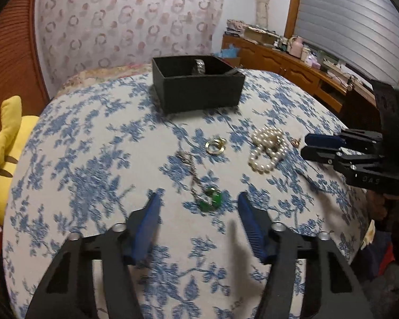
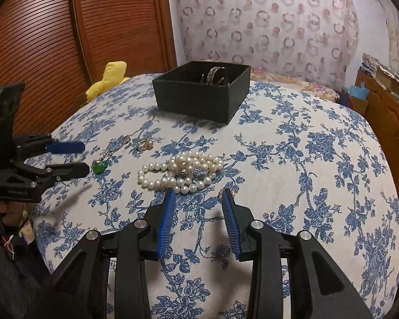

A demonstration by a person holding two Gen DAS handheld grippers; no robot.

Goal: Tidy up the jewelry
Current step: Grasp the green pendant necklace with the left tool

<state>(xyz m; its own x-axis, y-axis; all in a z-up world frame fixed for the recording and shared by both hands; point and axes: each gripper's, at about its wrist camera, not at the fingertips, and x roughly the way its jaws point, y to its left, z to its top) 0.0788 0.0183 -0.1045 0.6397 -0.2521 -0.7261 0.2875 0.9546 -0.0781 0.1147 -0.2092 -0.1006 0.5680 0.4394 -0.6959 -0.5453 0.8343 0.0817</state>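
Both your grippers hover with fingers spread, pinching nothing, over jewelry on the floral worktop.

In your left wrist view, the left gripper [image 1: 198, 207] has its ribbed blue fingers [image 1: 146, 223] on either side of the green pendant [image 1: 212, 200], low in the centre, its thin metal chain trailing upward. Gold rings [image 1: 215, 145] lie above it, mid-frame. In your right wrist view, the right gripper [image 2: 199, 199] points at the pearl necklace [image 2: 183, 171], a heap of round glossy beads just above the fingertips at centre. The black box [image 2: 199, 98], square and matte, sits upper centre holding a metal bangle [image 2: 216, 75]. The worktop [image 2: 292, 159] wears a white cloth with a blue print.
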